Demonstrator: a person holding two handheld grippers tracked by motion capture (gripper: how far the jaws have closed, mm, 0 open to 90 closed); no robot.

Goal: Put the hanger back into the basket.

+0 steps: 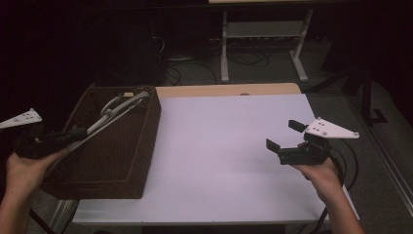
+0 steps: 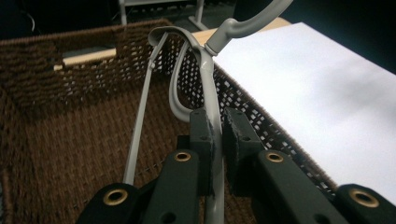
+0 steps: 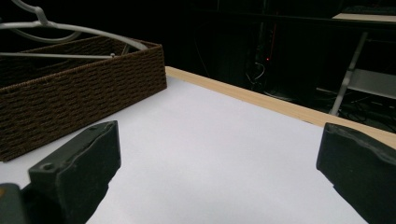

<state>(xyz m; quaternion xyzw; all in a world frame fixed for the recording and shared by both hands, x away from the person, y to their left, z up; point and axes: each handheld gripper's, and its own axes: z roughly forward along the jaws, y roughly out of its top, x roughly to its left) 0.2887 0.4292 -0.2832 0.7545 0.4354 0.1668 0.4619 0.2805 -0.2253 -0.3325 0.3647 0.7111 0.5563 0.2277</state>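
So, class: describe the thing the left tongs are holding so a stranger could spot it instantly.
Find the brown woven basket at the table's left edge. Slanting over its open top is a pale grey clothes hanger, pinched by the left tongs; it's the one light, curved, hooked thing against dark wicker.

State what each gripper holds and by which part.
The left gripper is shut on the hanger, clamping one arm of it, over the basket. The right gripper is open above the table and holds nothing.
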